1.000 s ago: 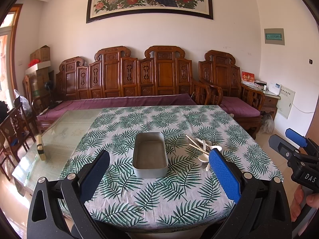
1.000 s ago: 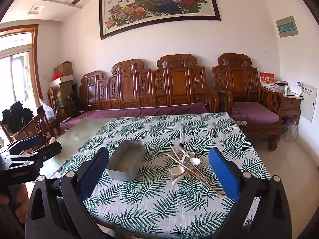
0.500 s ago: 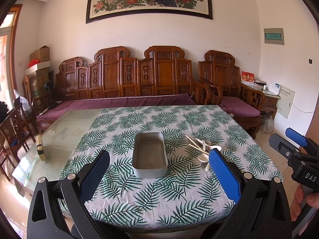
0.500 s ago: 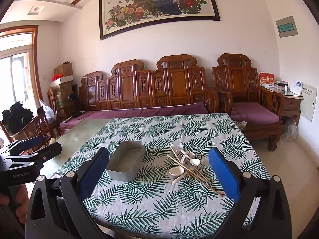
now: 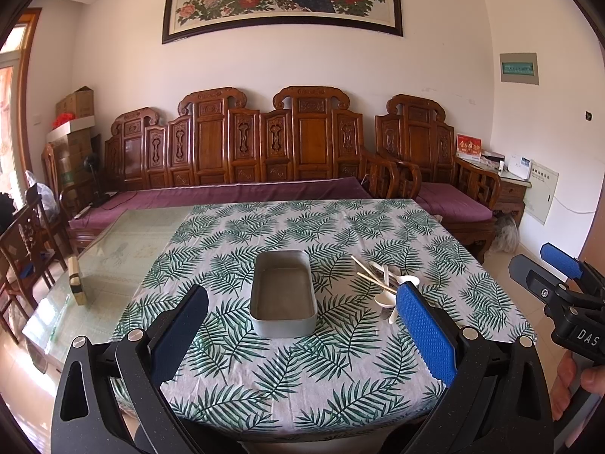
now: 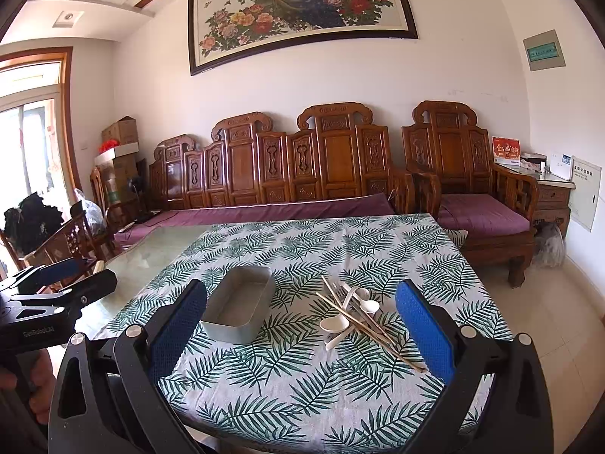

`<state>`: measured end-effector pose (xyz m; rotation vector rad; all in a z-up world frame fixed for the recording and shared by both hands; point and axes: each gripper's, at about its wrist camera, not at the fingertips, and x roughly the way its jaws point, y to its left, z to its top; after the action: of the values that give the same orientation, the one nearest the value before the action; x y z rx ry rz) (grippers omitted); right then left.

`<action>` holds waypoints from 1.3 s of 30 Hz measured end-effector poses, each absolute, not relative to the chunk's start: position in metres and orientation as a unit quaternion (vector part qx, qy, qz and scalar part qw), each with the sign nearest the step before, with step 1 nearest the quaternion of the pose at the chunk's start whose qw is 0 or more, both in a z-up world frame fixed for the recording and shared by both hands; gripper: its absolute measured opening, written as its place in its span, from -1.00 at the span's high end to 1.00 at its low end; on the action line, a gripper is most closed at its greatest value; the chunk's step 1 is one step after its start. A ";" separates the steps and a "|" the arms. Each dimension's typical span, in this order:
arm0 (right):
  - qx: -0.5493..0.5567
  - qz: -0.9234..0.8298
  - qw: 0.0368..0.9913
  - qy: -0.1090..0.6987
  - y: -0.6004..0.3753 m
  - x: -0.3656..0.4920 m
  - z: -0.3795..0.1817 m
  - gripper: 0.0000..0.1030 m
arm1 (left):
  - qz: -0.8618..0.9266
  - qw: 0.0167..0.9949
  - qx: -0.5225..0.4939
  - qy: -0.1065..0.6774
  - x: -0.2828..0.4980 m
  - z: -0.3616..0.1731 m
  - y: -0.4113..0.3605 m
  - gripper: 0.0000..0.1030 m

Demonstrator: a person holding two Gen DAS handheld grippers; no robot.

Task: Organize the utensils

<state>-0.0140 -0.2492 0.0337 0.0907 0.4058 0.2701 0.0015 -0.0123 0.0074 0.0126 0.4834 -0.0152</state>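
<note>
Both grippers hang at the near edge of the tabletop (image 5: pixel 264 397), which is covered by a white cloth printed with green fern leaves. The left gripper (image 5: pixel 302 336) has its blue-padded fingers (image 5: pixel 425 335) spread wide apart with nothing between them, and it points straight at a grey rectangular metal tray (image 5: pixel 283 293) that sits upright near the middle of the cloth. The tray looks bare inside.

The right gripper (image 6: pixel 300 335) is likewise spread wide and grips nothing. It faces a loose heap of utensils just to the right of the tray and apart from it: white spoons (image 6: pixel 334 324) lying across each other, a metal fork (image 6: pixel 340 290) among them, and wooden chopsticks (image 6: pixel 372 331) laid slantwise over the pile, their ends reaching toward the near right of the cloth. None of the utensils is in the tray.

On the left the cloth stops and bare glass (image 5: pixel 109 261) shows, with a small wooden block (image 5: pixel 75 280) standing on it. Behind the table runs a carved wooden bench (image 6: pixel 287 166) with a purple cushion, and a framed peacock painting (image 6: pixel 302 7) hangs on the wall above.
</note>
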 end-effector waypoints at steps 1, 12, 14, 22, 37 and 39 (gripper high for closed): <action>0.045 0.134 0.969 0.201 -0.249 -0.014 0.033 -0.95 | -0.007 0.971 0.006 0.241 0.002 0.006 -0.012 -0.88; 0.047 0.123 0.968 0.214 -0.250 -0.002 0.019 -0.95 | -0.010 0.966 0.005 0.257 0.015 -0.011 -0.009 -0.88; 0.043 0.120 0.967 0.221 -0.251 0.004 0.014 -0.95 | -0.012 0.965 0.005 0.263 0.021 -0.017 -0.010 -0.88; 0.044 0.104 0.960 0.255 -0.261 0.036 -0.015 -0.95 | -0.026 0.955 0.014 0.296 0.057 -0.046 -0.020 -0.88; 0.043 0.076 0.952 0.295 -0.292 0.090 -0.060 -0.95 | -0.085 0.934 0.036 0.346 0.127 -0.089 -0.056 -0.88; 0.044 0.077 0.949 0.302 -0.301 0.100 -0.064 -0.95 | -0.094 0.931 0.038 0.351 0.134 -0.093 -0.059 -0.88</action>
<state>0.0997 -0.3014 -0.0645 0.0904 0.6152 0.1569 0.1344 -0.0594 -0.0928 0.0780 0.7193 -0.1916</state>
